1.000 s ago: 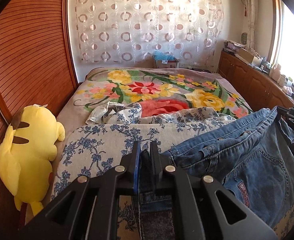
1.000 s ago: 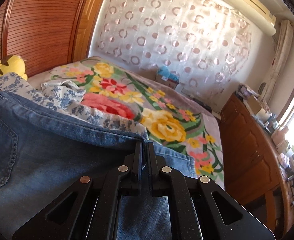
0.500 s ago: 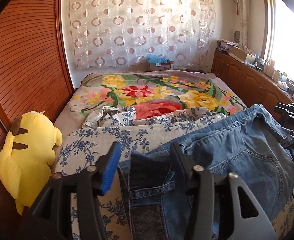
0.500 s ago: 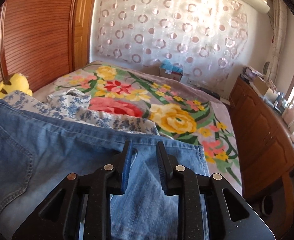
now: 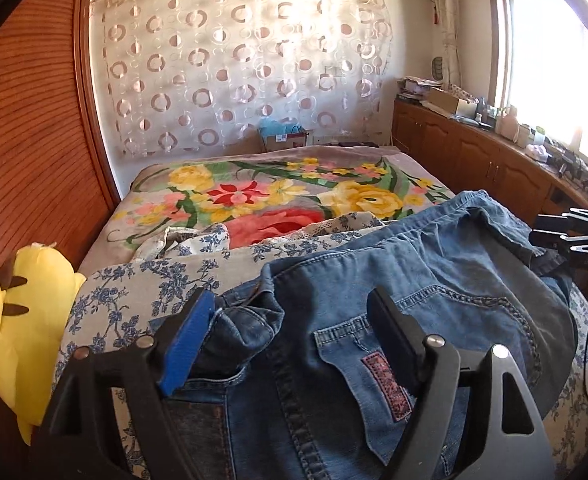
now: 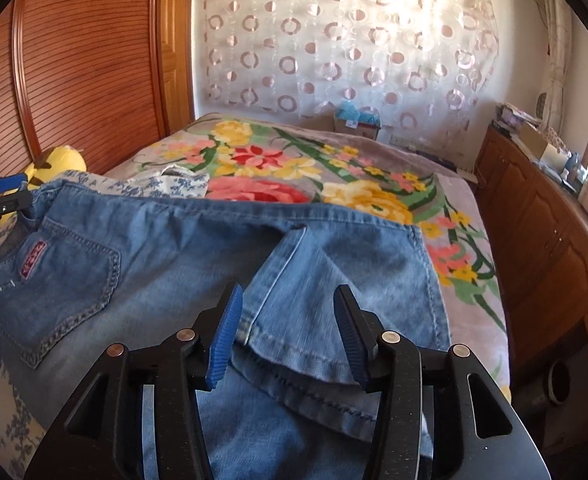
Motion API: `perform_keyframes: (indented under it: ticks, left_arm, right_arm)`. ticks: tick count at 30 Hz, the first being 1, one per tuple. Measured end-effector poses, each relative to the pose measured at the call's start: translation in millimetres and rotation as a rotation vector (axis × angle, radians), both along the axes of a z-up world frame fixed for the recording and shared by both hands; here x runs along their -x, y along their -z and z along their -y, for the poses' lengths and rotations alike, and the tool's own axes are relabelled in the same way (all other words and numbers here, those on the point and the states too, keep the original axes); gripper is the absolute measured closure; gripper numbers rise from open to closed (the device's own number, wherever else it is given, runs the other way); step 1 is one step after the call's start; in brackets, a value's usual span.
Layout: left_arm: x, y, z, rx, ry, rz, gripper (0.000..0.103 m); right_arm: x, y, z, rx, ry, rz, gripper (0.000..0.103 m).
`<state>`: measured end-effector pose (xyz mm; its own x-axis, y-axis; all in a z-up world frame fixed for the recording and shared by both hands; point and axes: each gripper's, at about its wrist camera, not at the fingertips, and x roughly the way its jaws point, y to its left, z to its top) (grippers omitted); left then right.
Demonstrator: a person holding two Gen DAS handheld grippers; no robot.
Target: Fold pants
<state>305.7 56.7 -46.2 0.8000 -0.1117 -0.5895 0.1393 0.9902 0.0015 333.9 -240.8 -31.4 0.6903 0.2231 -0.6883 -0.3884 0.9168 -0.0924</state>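
Observation:
Blue denim pants (image 5: pixel 433 296) lie folded across the near end of the bed, over a blue-flowered sheet. My left gripper (image 5: pixel 290 312) is open, its fingers either side of the waistband and back pocket, gripping nothing. In the right wrist view the pants (image 6: pixel 166 248) stretch from the pocket at left to the leg hems at right. My right gripper (image 6: pixel 288 308) is open just above a loose hem corner. The left gripper's tips show at the far left there (image 6: pixel 2 196); the right gripper shows at the right edge of the left wrist view (image 5: pixel 569 232).
A floral blanket (image 5: pixel 278 196) covers the far half of the bed. A yellow plush toy (image 5: pixel 18 320) leans on the wooden wall at left. A crumpled flowered cloth (image 5: pixel 198 240) lies mid-bed. Wooden cabinets (image 6: pixel 541 216) with clutter line the right side under the window.
Both grippers, shut on the pants a second ago, have opened and let the denim go. The pants have settled flat on the bed.

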Motion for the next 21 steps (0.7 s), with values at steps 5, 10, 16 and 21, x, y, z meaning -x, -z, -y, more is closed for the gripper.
perform_keyframes:
  ticks: [5,10,16,21]
  left_arm:
    - [7.1,-3.3,1.6,0.0,0.008,0.029,0.024]
    - [16.1,-16.0,0.1,0.017,0.019,0.04,0.024]
    - [24.9,-29.1,-4.3,0.025,0.026,0.059,0.024]
    - [27.5,-34.8,-8.6,0.018,0.029,0.063,0.024]
  right_arm:
    - [3.8,8.5,-6.8,0.001,-0.016,-0.03,0.054]
    - [6.3,22.8,-12.4,0.047,-0.005,-0.066,0.053]
    - [3.2,34.0,-16.3,0.118,0.002,-0.091,0.053]
    - [-0.8,33.0,-18.3,0.174,-0.034,-0.102,0.099]
